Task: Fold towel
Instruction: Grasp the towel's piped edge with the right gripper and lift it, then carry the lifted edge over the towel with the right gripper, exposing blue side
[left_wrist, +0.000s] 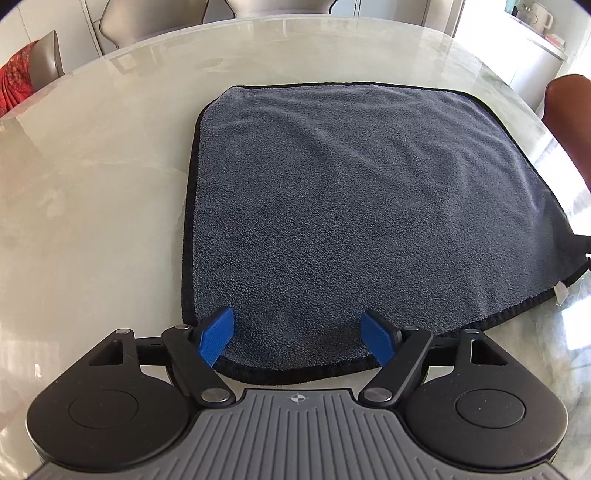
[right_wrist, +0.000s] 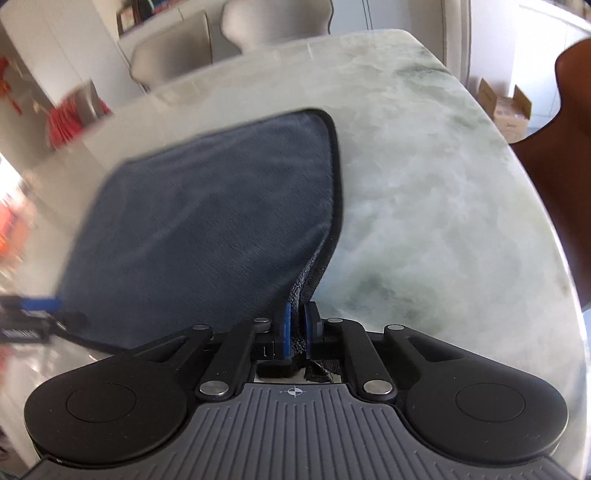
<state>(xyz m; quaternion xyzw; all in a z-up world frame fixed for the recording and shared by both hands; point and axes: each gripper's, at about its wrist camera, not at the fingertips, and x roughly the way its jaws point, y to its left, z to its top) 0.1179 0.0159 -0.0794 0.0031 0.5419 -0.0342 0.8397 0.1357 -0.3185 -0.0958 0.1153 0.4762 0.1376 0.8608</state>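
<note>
A grey-blue towel (left_wrist: 351, 206) with a black hem lies spread on the marble table (left_wrist: 92, 184). My left gripper (left_wrist: 299, 332) is open, its blue pads (left_wrist: 218, 334) straddling the towel's near edge close to the near left corner. In the right wrist view, my right gripper (right_wrist: 298, 328) is shut on the towel (right_wrist: 207, 236) at its near right corner, and the cloth rises from the table into the jaws. The other gripper's blue pad (right_wrist: 37, 303) shows at the far left, blurred.
Pale chairs (left_wrist: 147, 18) stand along the table's far side and a brown chair (right_wrist: 565, 122) at the right. A red cloth (left_wrist: 14, 79) hangs on a chair at the far left. A cardboard box (right_wrist: 504, 107) sits on the floor beyond the table's right edge.
</note>
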